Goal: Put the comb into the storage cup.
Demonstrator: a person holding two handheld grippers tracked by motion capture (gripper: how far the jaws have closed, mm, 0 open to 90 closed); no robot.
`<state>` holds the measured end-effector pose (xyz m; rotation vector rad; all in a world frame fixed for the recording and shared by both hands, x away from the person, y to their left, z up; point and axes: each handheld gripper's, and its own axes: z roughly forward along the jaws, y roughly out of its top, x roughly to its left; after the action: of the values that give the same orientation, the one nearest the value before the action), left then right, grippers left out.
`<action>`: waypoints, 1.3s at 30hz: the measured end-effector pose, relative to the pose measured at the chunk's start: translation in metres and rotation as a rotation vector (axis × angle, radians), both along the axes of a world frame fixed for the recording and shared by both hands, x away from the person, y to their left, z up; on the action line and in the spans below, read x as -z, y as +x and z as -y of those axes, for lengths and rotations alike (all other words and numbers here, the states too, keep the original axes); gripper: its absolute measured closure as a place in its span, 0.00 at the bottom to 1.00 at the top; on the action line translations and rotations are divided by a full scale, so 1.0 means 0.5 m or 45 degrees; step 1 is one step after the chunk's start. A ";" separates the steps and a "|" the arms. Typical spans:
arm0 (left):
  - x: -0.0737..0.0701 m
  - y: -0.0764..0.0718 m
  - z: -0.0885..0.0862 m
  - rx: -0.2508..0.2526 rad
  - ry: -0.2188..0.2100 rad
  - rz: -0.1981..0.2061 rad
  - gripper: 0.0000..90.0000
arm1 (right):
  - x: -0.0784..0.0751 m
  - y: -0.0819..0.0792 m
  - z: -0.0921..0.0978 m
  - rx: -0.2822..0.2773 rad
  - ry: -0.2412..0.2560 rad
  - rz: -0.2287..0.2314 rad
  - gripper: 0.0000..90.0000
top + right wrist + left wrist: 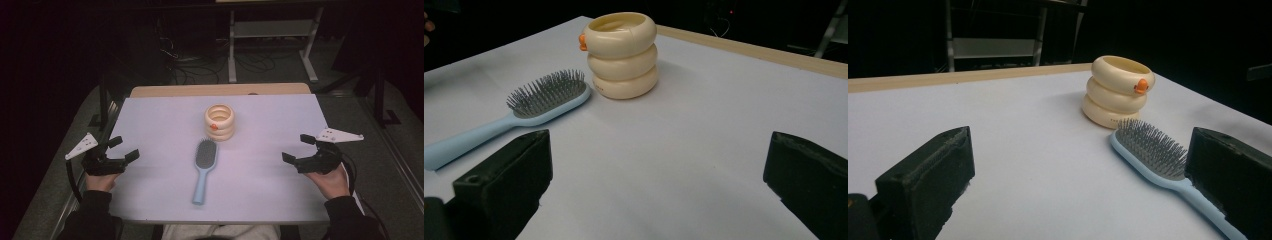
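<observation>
From the high view I see my left gripper at the left edge of the table, with its jaws spread apart and nothing between them. My right gripper is at the right edge, also with jaws wide apart and empty. Both are held by hands that come in from the near edge, and both point inward toward the middle of the table. Between them lies the hairbrush, light blue with grey bristles facing up. Its handle points to the near edge and its head points to the far edge, a little tilted to the right. Just beyond the head stands the cream holder, made like three rings stacked one on another, upright, with a small orange mark on its near side. In the high view the brush head is very near to the holder, and in the left gripper view the hairbrush and the cream holder look just beside each other; I cannot tell if they touch. In the right gripper view the hairbrush lies left of the cream holder, and the top of the holder is open. Both grippers are well apart from the brush and from the holder.
</observation>
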<state>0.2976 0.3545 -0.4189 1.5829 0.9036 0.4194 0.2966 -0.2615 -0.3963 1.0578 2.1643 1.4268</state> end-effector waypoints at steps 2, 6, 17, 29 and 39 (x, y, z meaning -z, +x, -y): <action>0.000 0.000 0.000 0.001 0.002 0.003 0.00 | 0.000 0.000 0.000 0.001 -0.001 0.000 0.00; -0.001 -0.001 0.000 0.001 0.002 0.005 0.00 | 0.000 -0.001 0.000 0.000 -0.003 0.000 0.00; -0.003 -0.005 0.003 -0.010 0.009 0.013 0.00 | 0.000 -0.003 0.000 -0.002 -0.004 -0.005 0.00; -0.014 -0.012 0.016 0.011 0.082 0.047 0.00 | 0.003 -0.005 0.001 -0.005 -0.012 -0.012 0.00; -0.028 -0.014 0.024 0.044 0.098 0.062 0.00 | 0.004 -0.005 -0.001 -0.008 -0.021 -0.015 0.00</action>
<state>0.2905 0.3428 -0.4051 1.6494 0.8302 0.4713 0.2943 -0.2609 -0.3984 1.0575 2.1858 1.4061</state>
